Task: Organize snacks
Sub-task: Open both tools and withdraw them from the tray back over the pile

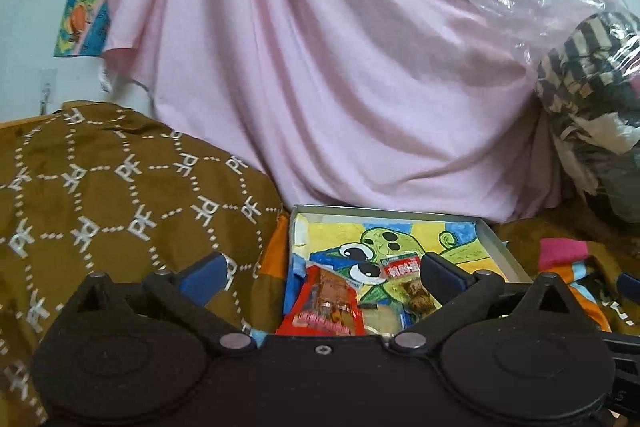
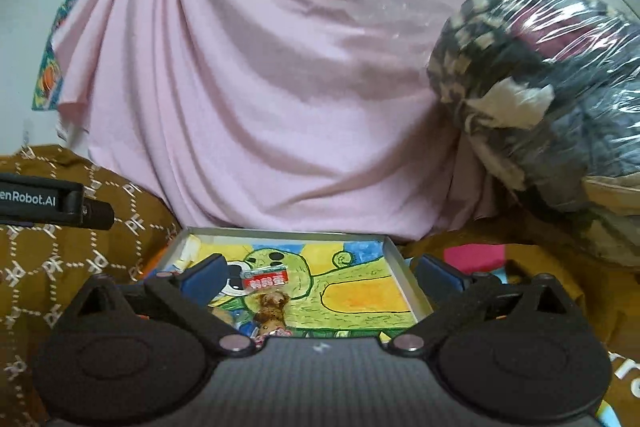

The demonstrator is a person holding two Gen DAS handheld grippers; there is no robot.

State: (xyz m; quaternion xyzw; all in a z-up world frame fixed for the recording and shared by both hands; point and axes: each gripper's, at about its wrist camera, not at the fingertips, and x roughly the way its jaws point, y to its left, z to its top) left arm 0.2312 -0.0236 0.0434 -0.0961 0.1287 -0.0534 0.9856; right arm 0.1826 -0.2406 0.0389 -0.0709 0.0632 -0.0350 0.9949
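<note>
A shallow box [image 1: 496, 243] with a bright cartoon drawing on its floor is seen lying on patterned bedding, with a pink sheet [image 1: 340, 67] hung behind it at twelve o'clock. Snacks are already gathered inside it: a red packet [image 1: 324, 307] is seen at the box's seven o'clock corner in the left wrist view, and a small clear packet of brown pieces with a red label [image 2: 268, 291] is seen just beside it toward the middle. A further pale item appears to be tucked under these, though what it is cannot be told.

The left gripper [image 1: 324, 275] is held with its jaws spread wide and nothing between the pads; the red packet is merely seen through the gap. The right gripper [image 2: 320, 275] is likewise spread wide and empty, above the box's near edge.

The sorting is judged well advanced, with at least two snacks placed and neither tool loaded. Whether more snacks wait outside the box cannot be told: only colourful cloth [image 1: 560, 255] is seen at three o'clock. The right half of the box floor is left bare.
</note>
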